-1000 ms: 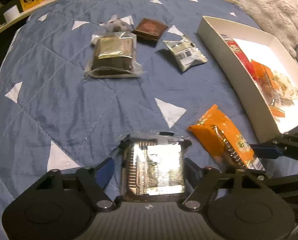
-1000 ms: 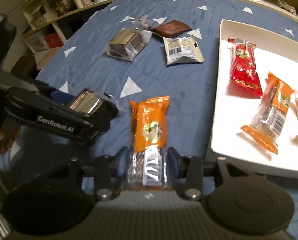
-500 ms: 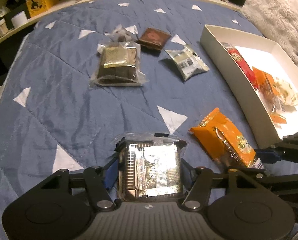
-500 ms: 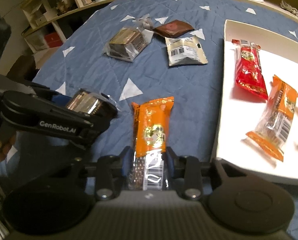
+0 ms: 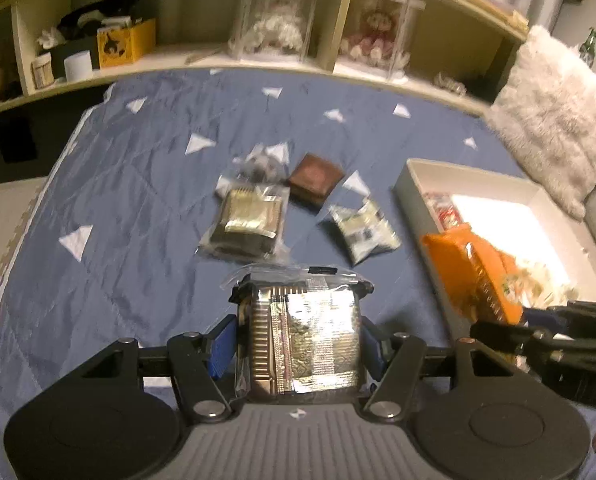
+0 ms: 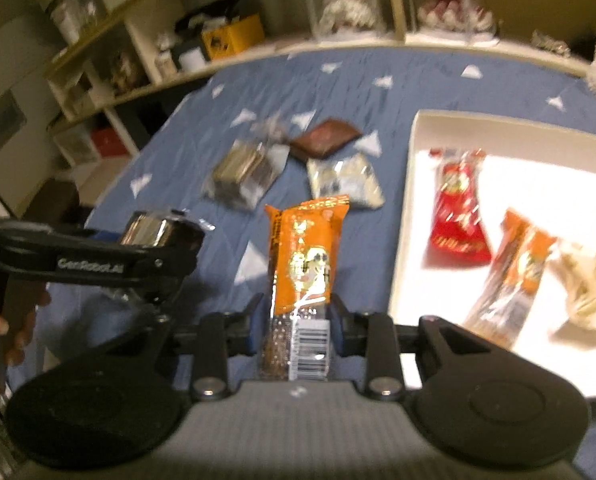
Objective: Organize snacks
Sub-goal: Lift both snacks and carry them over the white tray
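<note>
While both grippers hang above the blue quilt point(image 5: 138, 208), the white tray point(image 6: 413, 184) lies ahead and to the right, nearer the right gripper point(image 6: 296, 322), which is clamped on the barcode end of an orange snack bar point(image 6: 303, 256) whose long axis points straight forward. Further from the tray, the left gripper point(image 5: 298, 344) pinches a foil-topped snack tray in clear wrap point(image 5: 301, 340) by its sides.
</note>
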Demonstrator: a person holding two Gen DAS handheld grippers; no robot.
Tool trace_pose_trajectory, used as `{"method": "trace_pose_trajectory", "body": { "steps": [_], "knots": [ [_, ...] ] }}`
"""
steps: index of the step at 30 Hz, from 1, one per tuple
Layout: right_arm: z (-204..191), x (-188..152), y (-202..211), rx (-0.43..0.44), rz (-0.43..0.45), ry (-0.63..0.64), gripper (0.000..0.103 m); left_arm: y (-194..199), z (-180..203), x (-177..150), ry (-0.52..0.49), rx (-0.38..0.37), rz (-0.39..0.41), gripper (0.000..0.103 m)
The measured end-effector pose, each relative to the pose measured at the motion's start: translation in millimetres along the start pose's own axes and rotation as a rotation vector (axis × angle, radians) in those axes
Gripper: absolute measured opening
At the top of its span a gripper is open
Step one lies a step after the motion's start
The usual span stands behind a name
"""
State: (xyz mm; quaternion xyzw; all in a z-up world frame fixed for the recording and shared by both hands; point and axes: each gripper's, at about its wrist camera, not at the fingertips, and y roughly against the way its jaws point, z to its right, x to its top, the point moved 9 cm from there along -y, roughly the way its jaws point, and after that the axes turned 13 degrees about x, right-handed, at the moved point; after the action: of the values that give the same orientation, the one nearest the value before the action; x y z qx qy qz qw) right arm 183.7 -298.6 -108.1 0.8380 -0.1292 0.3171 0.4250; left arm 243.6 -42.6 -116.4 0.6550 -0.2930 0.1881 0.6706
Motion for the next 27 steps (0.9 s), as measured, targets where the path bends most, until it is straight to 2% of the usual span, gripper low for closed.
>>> {"method": "trace_pose_trajectory", "body": {
  "steps": [9, 14, 22, 27],
  "knots": [
    [34.2, 28.4, 46.9, -0.063, 0.111, 0.0, 0.037, 21.5, 27.8, 26.3, 0.038, -0.069, 0.071, 0.063],
    [66.8, 42.2, 74.9, -0.136, 0.161, -0.005, 0.037, 23.9, 51.3, 42.2, 0.032, -0.097, 0.086, 0.063],
    [133.5, 44.9, 112.0, -0.222, 0.245, -0.106, 0.037, 15.9, 108.0, 68.6, 0.016, -0.152, 0.094, 0.063],
    [172.0, 40.5, 118.0, -0.27, 0.234, -0.143, 0.038, 4.1, 149.4, 82.5, 0.014, -0.195, 0.09, 0.063]
  ]
}}
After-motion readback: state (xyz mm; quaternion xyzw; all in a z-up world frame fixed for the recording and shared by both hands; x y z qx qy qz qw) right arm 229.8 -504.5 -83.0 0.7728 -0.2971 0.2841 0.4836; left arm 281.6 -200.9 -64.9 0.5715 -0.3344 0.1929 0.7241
